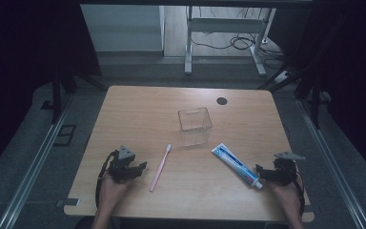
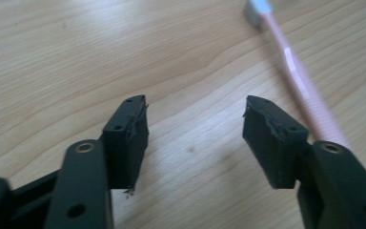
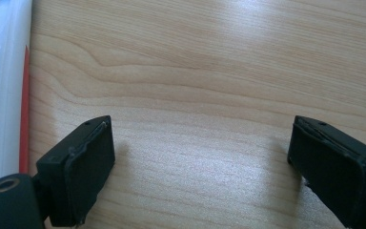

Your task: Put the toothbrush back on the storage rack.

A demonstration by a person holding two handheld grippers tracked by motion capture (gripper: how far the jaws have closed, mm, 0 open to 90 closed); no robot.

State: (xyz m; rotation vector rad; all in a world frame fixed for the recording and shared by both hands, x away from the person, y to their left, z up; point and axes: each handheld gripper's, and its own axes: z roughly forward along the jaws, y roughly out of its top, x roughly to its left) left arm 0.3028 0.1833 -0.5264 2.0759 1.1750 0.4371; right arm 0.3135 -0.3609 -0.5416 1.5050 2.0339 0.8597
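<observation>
On the table's near edge: both grippers empty.
Left gripper (image 1: 142,166), jaws part open on bare wood, should centre on the toothbrush (image 1: 160,168) lying just beside it; right gripper (image 1: 259,171) gapes wide beside the toothpaste tube (image 1: 236,165), clear cup (image 1: 195,126) beyond.

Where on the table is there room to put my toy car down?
The far left of the table, behind the toothbrush and left of the clear box, is bare. So is the near middle, between toothbrush and toothpaste. It is crowded at the near corners, where the left gripper and right gripper sit.
</observation>
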